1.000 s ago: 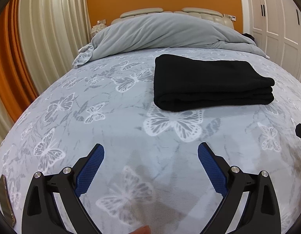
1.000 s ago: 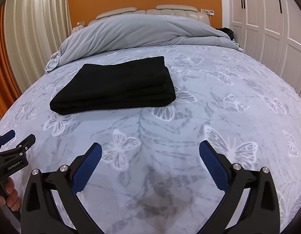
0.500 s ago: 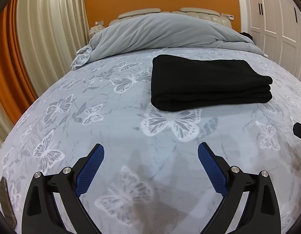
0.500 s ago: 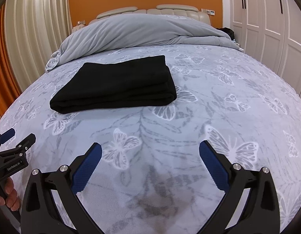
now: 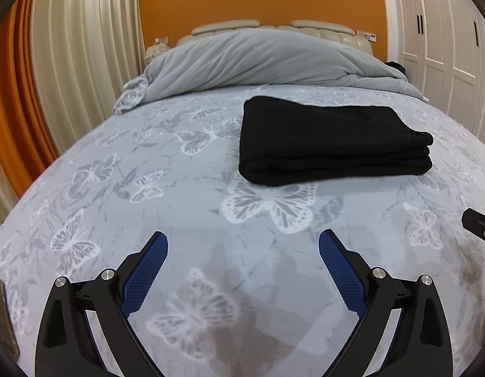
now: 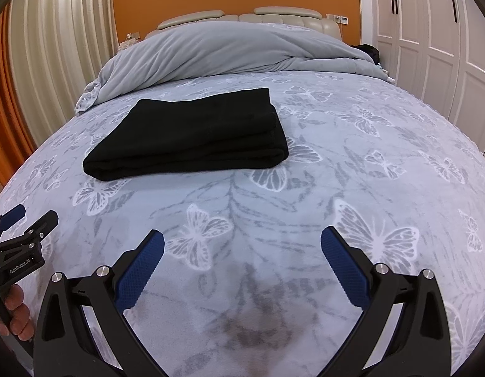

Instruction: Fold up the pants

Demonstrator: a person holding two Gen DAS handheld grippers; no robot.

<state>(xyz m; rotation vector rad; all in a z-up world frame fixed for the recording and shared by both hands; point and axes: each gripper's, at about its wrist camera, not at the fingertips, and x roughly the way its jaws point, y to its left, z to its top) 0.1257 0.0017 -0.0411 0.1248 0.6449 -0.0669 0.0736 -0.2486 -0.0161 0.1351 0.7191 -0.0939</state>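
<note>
The black fabric pants [image 5: 330, 138], folded into a thick flat rectangle with layered edges showing along the near side, lie on the bed's pale blue-grey butterfly-print sheet [image 5: 186, 194], a little past the middle toward the headboard. Both tools hang over the near part of the bed, well short of the bundle and touching nothing. The left black claw with blue ribbed pads [image 5: 242, 246] is released, its jaws spread wide over bare sheet, with the pants ahead and slightly to its right. The right black claw with blue ribbed pads [image 6: 242, 245] is likewise released and empty, the pants [image 6: 192, 135] ahead and to its left. In the right wrist view the left claw shows at the low left edge, with the fingers of a person's hand [image 6: 13, 314] wrapped round its handle. Behind the pants a rumpled grey duvet [image 5: 258, 62] is heaped against the beige padded headboard [image 5: 274, 26], beneath an orange wall [image 5: 258, 0]. Cream pleated curtains [image 5: 82, 50] hang on the left, and white panelled wardrobe doors [image 5: 440, 40] stand on the right.
</note>
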